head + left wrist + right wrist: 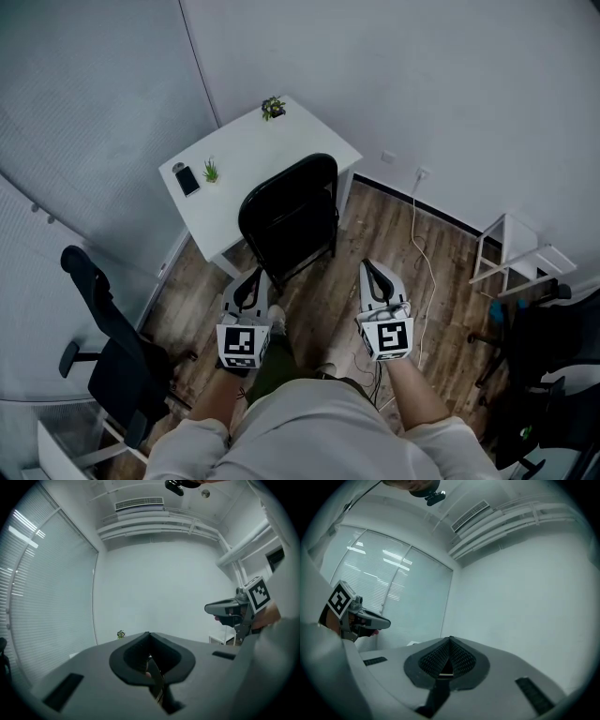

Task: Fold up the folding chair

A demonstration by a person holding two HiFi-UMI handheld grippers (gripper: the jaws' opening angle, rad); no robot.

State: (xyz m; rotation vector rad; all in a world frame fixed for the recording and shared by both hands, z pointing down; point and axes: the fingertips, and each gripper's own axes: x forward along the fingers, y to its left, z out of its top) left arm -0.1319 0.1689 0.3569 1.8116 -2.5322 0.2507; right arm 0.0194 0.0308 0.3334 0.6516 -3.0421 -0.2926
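- left gripper (253, 277): clenched, jaws pressed together with nothing between them.
- right gripper (372, 271): also clenched and empty, held beside the left one with a gap between the two.
- black folding chair (289, 217): stands unfolded just ahead of both grippers, nearer the left one, backrest toward them.
- white table (253, 150): beyond the chair, carrying two small plants (273, 108) and a dark phone (187, 179).
- black office chair (112, 347): off to the left gripper's outer side.
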